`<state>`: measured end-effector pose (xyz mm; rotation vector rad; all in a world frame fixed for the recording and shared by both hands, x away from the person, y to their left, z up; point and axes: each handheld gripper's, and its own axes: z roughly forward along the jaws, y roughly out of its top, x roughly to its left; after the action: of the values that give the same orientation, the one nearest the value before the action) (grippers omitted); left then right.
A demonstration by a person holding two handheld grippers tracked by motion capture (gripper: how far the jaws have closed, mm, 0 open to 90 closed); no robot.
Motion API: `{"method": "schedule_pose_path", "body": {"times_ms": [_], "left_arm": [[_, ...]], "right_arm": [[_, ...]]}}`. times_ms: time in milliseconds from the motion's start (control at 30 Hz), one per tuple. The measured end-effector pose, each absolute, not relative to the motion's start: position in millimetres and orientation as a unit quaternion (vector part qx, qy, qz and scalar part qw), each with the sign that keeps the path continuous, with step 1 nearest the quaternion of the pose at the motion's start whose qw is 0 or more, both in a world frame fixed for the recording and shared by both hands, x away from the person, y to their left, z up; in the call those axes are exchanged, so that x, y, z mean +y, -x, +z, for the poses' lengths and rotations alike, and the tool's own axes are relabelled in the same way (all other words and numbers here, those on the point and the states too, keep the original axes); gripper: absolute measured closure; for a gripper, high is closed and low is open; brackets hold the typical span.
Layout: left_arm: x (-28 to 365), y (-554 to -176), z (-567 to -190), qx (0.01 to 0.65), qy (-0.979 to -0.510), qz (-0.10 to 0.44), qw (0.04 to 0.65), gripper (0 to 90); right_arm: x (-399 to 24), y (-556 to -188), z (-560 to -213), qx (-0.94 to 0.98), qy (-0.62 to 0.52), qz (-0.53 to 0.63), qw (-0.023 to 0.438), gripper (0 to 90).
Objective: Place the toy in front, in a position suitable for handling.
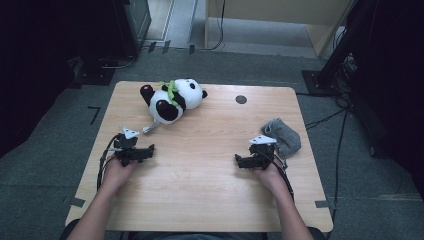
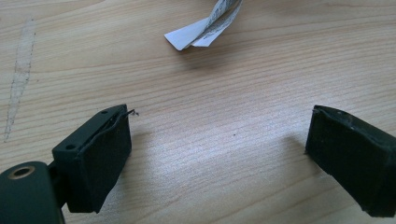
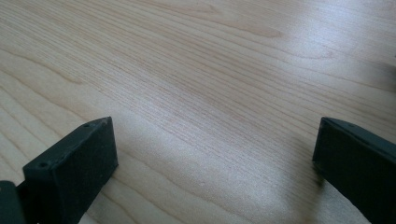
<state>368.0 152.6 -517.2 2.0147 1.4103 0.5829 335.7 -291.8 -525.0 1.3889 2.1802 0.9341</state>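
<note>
Two claws, left claw (image 1: 148, 151) and right claw (image 1: 240, 161) both wide, empty, one panda plush (image 1: 172, 99), one grey cloth (image 1: 283, 135)

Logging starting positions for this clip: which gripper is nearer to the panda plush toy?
Left. The left gripper sits just below the panda plush toy, near its white tag. The right gripper rests far across the table, by the grey cloth.

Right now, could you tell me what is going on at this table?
A person rests a two-jaw gripper in each hand on the wooden table. The left gripper and the right gripper are both open and hold nothing. A panda plush toy lies at the far side, its white label just ahead of the left gripper. A grey cloth lies beside the right gripper.
</note>
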Motion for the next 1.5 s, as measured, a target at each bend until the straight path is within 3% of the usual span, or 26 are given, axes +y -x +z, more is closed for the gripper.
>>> {"method": "schedule_pose_path", "body": {"times_ms": [800, 833, 867, 900, 1500], "left_arm": [[152.2, -368.4, -517.0, 0.530, -0.761, 0.219, 0.304, 7.2], [153.3, -368.2, -516.2, 0.528, -0.761, 0.220, 0.305, 8.4], [154.3, -367.6, -514.7, 0.525, -0.762, 0.219, 0.310, 18.3], [154.3, -367.6, -514.7, 0.525, -0.762, 0.219, 0.310, 21.5], [145.3, -370.6, -497.8, 0.489, -0.798, 0.154, 0.317, 25.6]], "right_arm": [[-291.8, -335.7, -525.1, 0.778, -0.496, 0.333, 0.195, 0.0], [-291.8, -335.7, -525.1, 0.778, -0.496, 0.334, 0.195, 0.0], [-291.8, -335.6, -525.0, 0.778, -0.496, 0.333, 0.195, 0.0], [-291.8, -335.6, -525.0, 0.778, -0.496, 0.333, 0.195, 0.0], [-292.2, -336.8, -524.9, 0.781, -0.492, 0.334, 0.194, 0.0]]}}
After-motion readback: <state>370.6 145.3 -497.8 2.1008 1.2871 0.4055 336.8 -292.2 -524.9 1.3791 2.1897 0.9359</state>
